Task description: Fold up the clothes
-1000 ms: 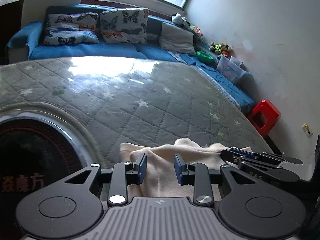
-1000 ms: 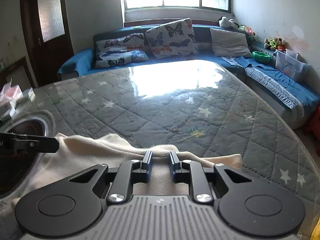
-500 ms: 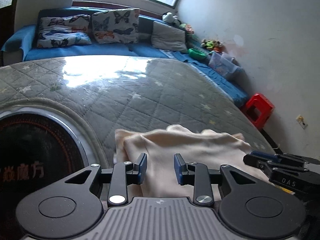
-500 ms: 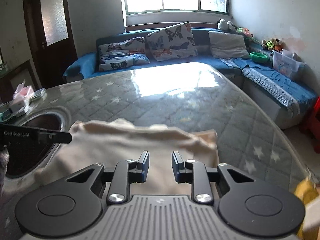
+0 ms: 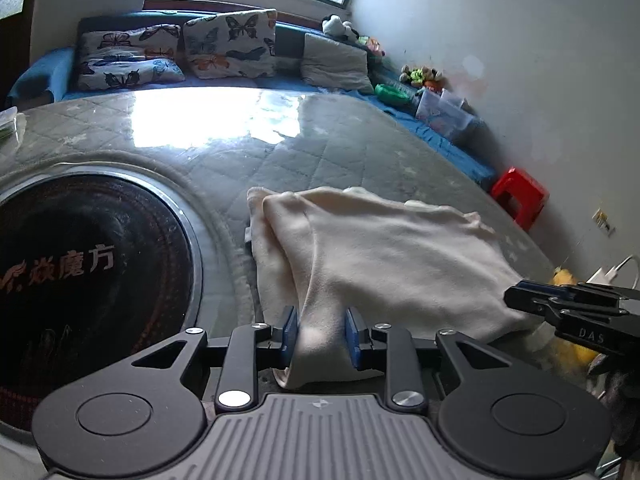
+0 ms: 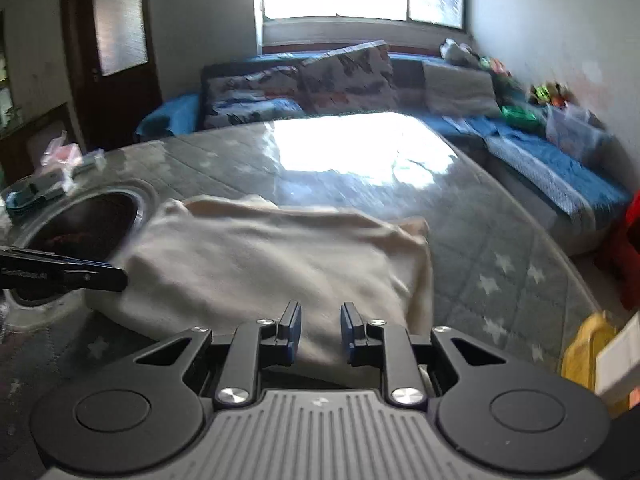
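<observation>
A cream garment lies spread on the grey quilted table, with its near edge raised. My left gripper is shut on a bunched fold at the near left corner, and a taut ridge runs from its blue pads up the cloth. The right wrist view is blurred. There my right gripper has the garment between its pads at the near right edge, and the right side droops. Each gripper shows side-on in the other's view: the right gripper and the left gripper.
A round dark hob with Chinese characters is set into the table, left of the cloth. Small items sit at the far left of the table. A blue sofa with butterfly cushions runs behind. A red stool and a yellow object are to the right.
Both grippers have drawn back and risen with the cream garment. More of the cloth now shows stretched out ahead of them. The right view has become blurred.
</observation>
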`<state>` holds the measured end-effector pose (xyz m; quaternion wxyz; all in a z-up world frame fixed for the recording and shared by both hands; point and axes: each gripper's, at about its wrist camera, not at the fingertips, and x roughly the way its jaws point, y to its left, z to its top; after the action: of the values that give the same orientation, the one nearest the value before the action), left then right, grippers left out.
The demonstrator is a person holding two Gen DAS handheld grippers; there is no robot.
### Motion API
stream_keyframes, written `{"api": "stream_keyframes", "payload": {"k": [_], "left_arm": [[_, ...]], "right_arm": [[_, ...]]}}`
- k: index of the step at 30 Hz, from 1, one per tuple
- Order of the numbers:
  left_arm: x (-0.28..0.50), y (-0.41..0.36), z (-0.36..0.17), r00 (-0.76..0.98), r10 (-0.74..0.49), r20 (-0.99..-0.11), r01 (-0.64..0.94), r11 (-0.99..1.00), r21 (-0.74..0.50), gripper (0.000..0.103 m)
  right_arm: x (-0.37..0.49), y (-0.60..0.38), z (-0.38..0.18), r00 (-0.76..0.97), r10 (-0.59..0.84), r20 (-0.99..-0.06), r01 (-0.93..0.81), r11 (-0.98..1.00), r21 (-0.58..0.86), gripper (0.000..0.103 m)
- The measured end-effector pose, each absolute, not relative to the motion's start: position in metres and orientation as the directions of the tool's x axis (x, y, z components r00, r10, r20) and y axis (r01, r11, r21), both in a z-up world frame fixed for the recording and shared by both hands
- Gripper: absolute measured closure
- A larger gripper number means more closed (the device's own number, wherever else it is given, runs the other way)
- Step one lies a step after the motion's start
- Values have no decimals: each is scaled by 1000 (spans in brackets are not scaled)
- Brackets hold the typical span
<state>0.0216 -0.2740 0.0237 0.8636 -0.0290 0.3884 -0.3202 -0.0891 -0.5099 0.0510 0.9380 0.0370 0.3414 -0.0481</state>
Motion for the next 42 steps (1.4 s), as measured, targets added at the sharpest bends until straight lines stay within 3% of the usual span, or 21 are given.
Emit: {"api": "stream_keyframes", "payload": {"k": [5,15,20,34,37,40,42], "left_arm": [[22,-280,35,523,-582,-623,532,794,-295,75],[33,-290,16,517,-528,-674,500,825,-263,71],[25,-283,22,523,-520,-675,500,829,-251,70],[-3,-260,32,559,-476,-679,489,850,-194,41],[-10,-254,33,574,-466,-674,484,856,-179,31],[-18,-250,33,585,-461,-667,488,857,-165,24],[-24,-248,32,594,-457,-662,488,859,-155,17]], "right_arm": [[-78,-494,55,783,-17,-622,63,997,53,82],[-64,-477,38,757,14,-654,22,999,46,81],[-64,-470,36,763,26,-646,9,999,50,72],[-83,-454,34,761,11,-649,8,1000,26,51],[-88,-453,35,766,5,-643,16,1000,27,43],[-93,-451,37,771,0,-637,23,999,28,29],[-97,-451,37,774,-10,-633,31,999,22,27]]}}
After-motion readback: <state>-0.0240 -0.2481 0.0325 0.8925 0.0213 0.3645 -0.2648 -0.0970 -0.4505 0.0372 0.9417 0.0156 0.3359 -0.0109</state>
